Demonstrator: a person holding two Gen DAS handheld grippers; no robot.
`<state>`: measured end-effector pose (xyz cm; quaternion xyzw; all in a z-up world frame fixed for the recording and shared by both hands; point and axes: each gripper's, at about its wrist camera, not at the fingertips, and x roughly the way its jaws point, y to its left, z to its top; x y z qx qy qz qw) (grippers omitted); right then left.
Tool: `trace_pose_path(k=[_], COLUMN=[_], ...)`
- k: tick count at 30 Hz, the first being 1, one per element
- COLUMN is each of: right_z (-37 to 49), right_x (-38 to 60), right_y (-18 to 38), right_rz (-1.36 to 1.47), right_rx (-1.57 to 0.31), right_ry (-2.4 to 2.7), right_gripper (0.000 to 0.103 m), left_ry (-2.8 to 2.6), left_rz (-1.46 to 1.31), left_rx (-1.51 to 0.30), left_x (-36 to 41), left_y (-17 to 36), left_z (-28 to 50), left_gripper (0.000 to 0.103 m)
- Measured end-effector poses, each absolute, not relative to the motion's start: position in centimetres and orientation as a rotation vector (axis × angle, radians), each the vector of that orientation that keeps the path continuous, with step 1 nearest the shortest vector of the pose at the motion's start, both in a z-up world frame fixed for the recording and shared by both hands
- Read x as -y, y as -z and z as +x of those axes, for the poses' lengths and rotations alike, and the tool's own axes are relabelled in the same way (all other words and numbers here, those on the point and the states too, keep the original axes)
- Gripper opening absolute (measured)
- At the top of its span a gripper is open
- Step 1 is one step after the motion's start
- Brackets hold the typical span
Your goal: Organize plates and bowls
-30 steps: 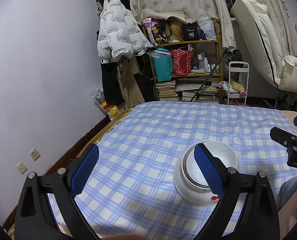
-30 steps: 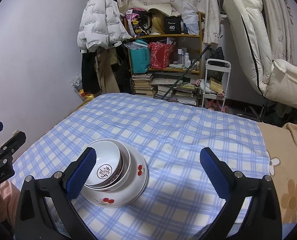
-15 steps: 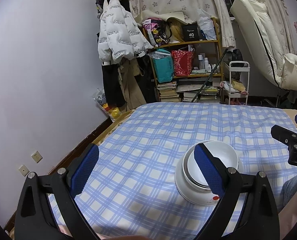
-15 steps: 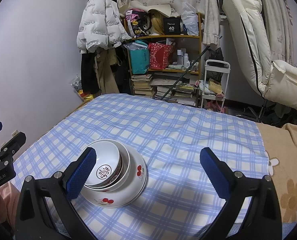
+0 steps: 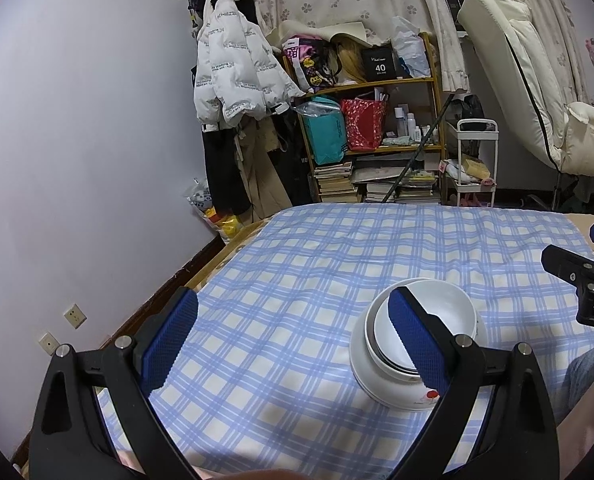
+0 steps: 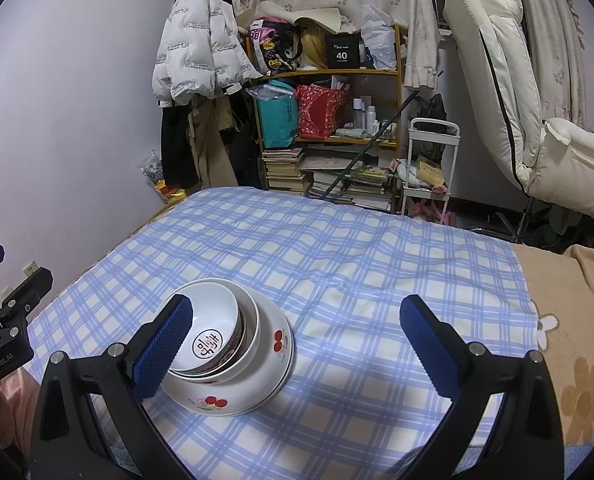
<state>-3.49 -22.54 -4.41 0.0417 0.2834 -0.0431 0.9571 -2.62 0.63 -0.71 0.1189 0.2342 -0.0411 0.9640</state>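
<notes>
A stack of white dishes stands on the blue checked cloth [image 6: 337,264]: a small bowl with a red character [image 6: 211,336] nested in a second bowl [image 6: 249,344], on a cherry-patterned plate [image 6: 269,364]. The stack also shows in the left wrist view [image 5: 417,340], behind the right finger. My left gripper [image 5: 293,340] is open and empty, held above the cloth left of the stack. My right gripper [image 6: 297,348] is open and empty, its left finger in front of the stack. Each gripper shows at the edge of the other's view.
A cluttered wooden shelf [image 6: 329,128] with books and bags stands beyond the table's far edge. A white jacket [image 6: 201,40] hangs on the wall at the left. A cream recliner [image 6: 517,100] stands at the right. A floral beige cover [image 6: 577,340] lies right of the cloth.
Both grippers have drifted slightly back and up, so the stack sits a little lower in view. Both stay open. The dishes have not moved.
</notes>
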Motion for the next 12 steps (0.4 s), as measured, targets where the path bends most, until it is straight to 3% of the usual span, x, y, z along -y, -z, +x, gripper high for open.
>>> trace_pose_path(k=[12], right_z=[-3.48], right_x=[22.53], right_y=[4.43], right_rz=[0.086], right_rx=[-0.576], right_ry=[0.085], right_gripper=[0.103], left_ry=[0.098], left_rz=[0.241], left_rx=[-0.472], left_x=[-0.82], left_y=[0.69], left_z=[-2.56], left_gripper=[0.095])
